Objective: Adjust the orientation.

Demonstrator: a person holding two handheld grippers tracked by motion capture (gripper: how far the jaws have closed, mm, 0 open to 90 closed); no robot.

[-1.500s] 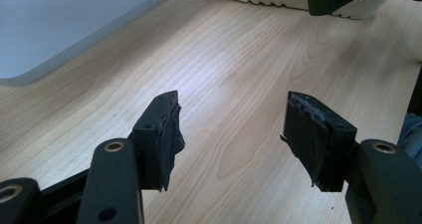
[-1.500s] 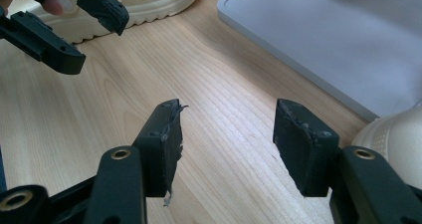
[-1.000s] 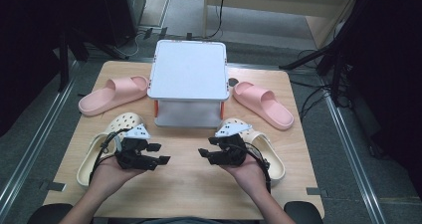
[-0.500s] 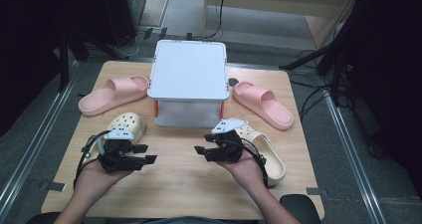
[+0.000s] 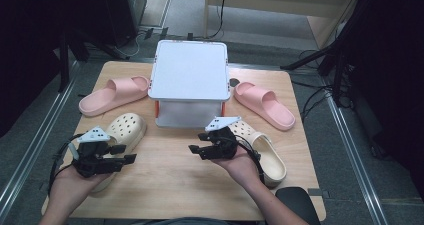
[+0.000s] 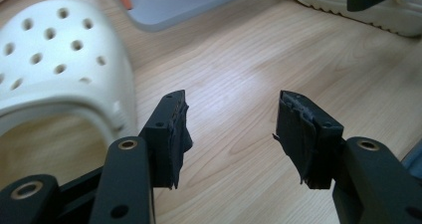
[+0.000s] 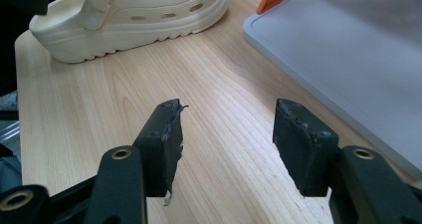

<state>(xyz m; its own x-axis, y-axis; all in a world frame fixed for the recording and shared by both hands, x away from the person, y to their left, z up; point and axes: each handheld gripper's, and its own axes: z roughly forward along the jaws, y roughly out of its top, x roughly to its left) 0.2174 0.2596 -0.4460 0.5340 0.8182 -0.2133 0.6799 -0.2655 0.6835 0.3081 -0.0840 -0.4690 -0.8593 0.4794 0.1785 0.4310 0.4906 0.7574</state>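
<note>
Two cream clogs lie on the wooden table (image 5: 165, 185). My left gripper (image 5: 127, 153) hovers by the left clog (image 5: 122, 127), jaws pointing right toward the table's middle. They are open and have closed a little, with bare wood between them. In the left gripper view, my left gripper (image 6: 234, 99) has that clog (image 6: 59, 59) just left of its jaws. My right gripper (image 5: 196, 144) is open above the wood beside the right clog (image 5: 265, 152), pointing left. In the right gripper view, my right gripper (image 7: 229, 107) is open and holds nothing, and the left clog (image 7: 139, 15) lies ahead.
A white two-level rack (image 5: 190, 72) with orange posts stands at the middle back. A pink slide (image 5: 112, 95) lies on its left and another pink slide (image 5: 265, 105) on its right. The rack's lower shelf (image 7: 358, 59) is close to my right gripper's right jaw.
My left hand has drawn back to the left, off the clog's toe toward the table's left front. Its jaws have narrowed slightly. The right hand has stayed where it was.
</note>
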